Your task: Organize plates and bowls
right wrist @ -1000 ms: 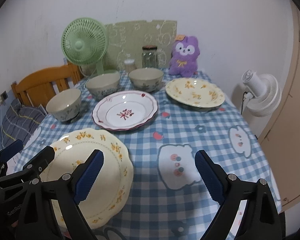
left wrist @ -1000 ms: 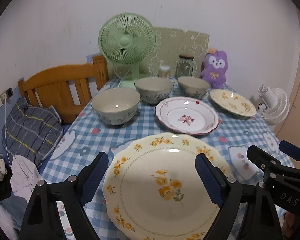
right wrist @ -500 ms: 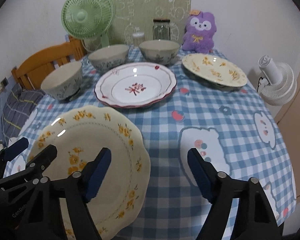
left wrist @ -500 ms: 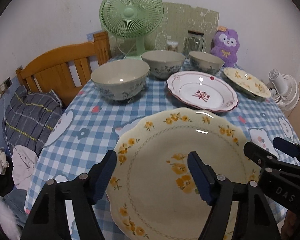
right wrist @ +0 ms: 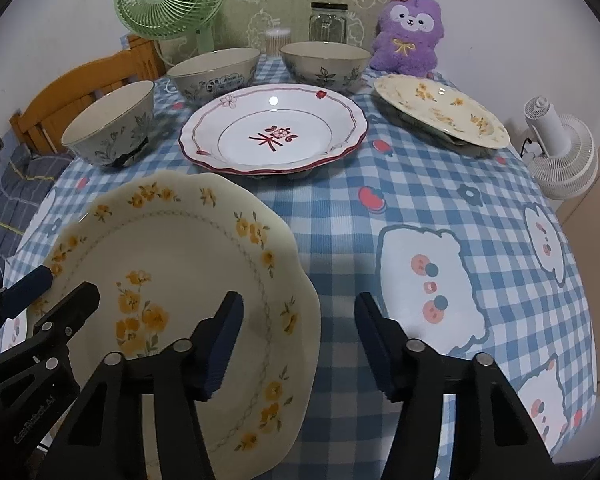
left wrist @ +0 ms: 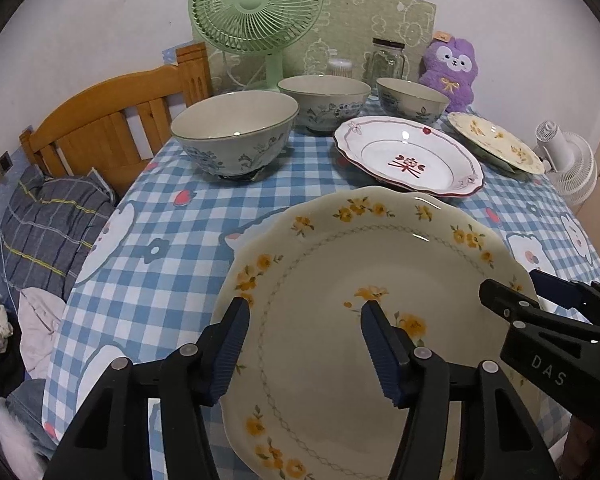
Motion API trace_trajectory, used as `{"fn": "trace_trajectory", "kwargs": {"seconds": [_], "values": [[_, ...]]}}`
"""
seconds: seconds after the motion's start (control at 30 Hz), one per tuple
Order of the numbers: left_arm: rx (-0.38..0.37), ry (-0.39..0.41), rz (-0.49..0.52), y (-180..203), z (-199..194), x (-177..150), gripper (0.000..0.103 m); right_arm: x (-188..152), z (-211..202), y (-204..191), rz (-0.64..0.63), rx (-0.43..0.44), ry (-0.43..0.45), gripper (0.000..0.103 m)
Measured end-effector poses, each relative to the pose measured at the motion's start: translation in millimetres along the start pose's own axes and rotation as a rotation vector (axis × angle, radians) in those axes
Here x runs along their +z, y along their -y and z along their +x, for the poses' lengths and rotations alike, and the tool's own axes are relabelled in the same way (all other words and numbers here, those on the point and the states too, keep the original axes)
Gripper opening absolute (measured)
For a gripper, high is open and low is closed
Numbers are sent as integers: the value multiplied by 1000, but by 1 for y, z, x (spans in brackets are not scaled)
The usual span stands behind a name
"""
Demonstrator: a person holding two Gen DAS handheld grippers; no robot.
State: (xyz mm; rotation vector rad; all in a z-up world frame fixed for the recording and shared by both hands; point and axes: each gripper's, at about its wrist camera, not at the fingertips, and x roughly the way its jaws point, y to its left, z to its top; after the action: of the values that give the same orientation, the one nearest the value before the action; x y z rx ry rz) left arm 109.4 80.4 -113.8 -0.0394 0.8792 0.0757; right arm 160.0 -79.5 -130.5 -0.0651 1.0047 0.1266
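Yellow-flowered plate (left wrist: 380, 320) rim lies between both closing jaws.

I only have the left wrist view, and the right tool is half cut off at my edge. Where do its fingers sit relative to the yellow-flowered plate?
Observer: The right tool straddles the right rim of the yellow-flowered plate, with one finger over the plate and the other over the checked tablecloth.
Operator: Is it gripping yet?
Observer: No. Its jaws have just been closing with the rim between them, but neither pad presses on it.
Operator: How does my tool look from that side?
Observer: The left tool straddles the opposite rim. Its jaws have also just been closing and are not clamped.
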Motion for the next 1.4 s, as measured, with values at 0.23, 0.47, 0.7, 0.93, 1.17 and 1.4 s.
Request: {"fn": "trace_trajectory", "kwargs": {"seconds": [0.23,0.47,0.7,0.93,1.17,1.4], "values": [[-33,-35,26,6,8,-1,51,0,5,-1,12,4,-20,53],[-41,-52,13,5,11,1,45,2,8,-5,9,20,-26,52],[-35,-93,-41,2,7,1,44,10,16,-9,-26,54,-40,51],[-25,-104,-113,-1,6,1,43,15,18,-11,-57,66,-55,51],[37,-106,-110,-2,0,0,42,15,19,-11,-59,65,-54,51],[78,-75,-119,-11,-10,5,42,16,19,-11,-44,58,-59,51]]}}
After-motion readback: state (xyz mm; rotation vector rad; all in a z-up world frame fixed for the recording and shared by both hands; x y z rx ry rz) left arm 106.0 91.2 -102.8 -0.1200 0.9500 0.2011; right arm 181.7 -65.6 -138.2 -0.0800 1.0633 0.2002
